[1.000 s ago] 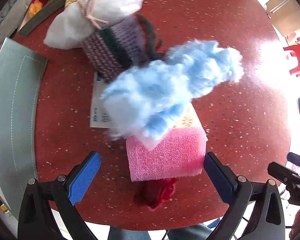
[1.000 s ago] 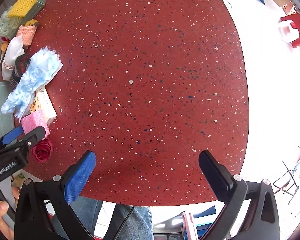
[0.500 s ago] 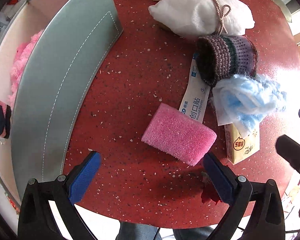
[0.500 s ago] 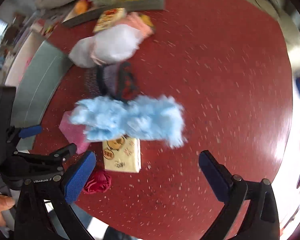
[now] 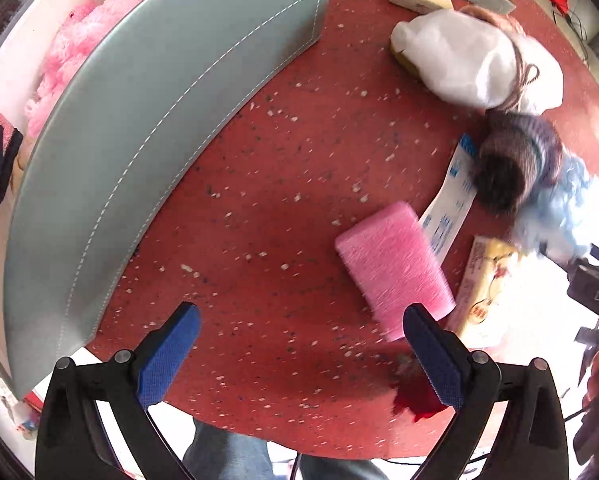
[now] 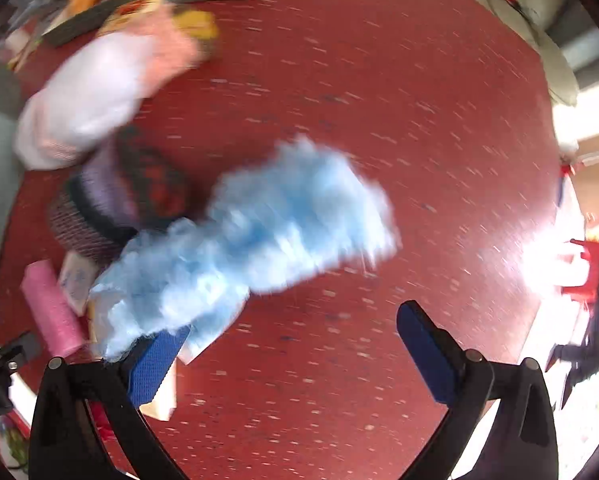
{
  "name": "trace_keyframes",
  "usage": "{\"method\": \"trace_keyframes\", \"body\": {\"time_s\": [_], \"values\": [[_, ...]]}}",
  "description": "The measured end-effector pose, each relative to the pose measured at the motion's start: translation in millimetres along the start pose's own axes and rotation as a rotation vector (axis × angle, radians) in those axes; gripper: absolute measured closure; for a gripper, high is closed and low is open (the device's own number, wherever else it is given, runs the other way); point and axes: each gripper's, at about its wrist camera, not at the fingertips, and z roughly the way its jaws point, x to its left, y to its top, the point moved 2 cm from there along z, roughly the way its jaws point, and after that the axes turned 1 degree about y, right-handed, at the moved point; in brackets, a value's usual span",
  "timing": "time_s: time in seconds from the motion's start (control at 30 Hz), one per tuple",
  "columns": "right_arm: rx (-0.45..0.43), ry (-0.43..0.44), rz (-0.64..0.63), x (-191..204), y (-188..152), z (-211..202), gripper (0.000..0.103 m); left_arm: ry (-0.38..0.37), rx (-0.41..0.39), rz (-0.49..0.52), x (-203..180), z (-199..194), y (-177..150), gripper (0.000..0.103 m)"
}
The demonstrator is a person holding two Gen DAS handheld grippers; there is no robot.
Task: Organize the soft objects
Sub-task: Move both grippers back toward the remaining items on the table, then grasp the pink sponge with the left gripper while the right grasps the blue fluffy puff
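Looking along the left gripper (image 5: 301,350), I saw its blue pads spread wide with nothing between them, poised above the red speckled table (image 5: 267,184). A pink sponge (image 5: 393,268) lay flat just ahead of the right-hand pad, touching a white-and-blue packet (image 5: 449,208). Beyond these sat a knitted pouch (image 5: 517,160), a white tied bundle (image 5: 471,60) and, at the right edge, a blue fluffy tuft (image 5: 559,208). A grey-green box wall (image 5: 139,140) curved along the left, with pink fluff (image 5: 87,44) inside it. A small red item (image 5: 415,402) lay near the table's edge.

From the right gripper (image 6: 291,356), the picture was smeared by motion. Its jaws also stood wide apart, holding nothing. The blue fluffy tuft (image 6: 259,240) sprawled just ahead, its lower end overlapping the left-hand pad; whether they touched I could not tell. The knitted pouch (image 6: 107,204) sat behind it, the pink sponge (image 6: 51,312) to the left.
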Motion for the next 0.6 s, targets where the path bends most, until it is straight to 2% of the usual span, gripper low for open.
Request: {"method": "trace_keyframes", "body": {"time_s": [0.03, 0.13, 0.23, 0.3, 0.47, 0.53, 0.6], "values": [[0.017, -0.003, 0.052, -17, -1, 3, 0.000, -0.012, 0.001, -0.018, -4, 1, 2, 0.001], [0.011, 0.112, 0.148, -50, -13, 0, 0.000, -0.037, 0.008, -0.073, -14, 1, 9, 0.001], [-0.012, 0.133, 0.107, -60, -19, -12, 0.000, -0.010, -0.003, -0.088, -30, 5, 16, 0.001], [-0.017, 0.163, 0.128, -60, -17, -17, 0.000, 0.002, -0.014, -0.090, -44, 5, 22, 0.001], [-0.051, 0.299, 0.386, -77, -4, -28, 0.000, 0.029, -0.043, -0.133, -48, 3, 22, 0.001], [-0.034, 0.326, 0.438, -78, 4, -23, 0.000, 0.033, -0.038, -0.160, -41, 5, 33, 0.001], [-0.009, 0.327, 0.437, -75, 9, -13, 0.000, 0.027, -0.033, -0.190, -41, 12, 28, 0.001]]}}
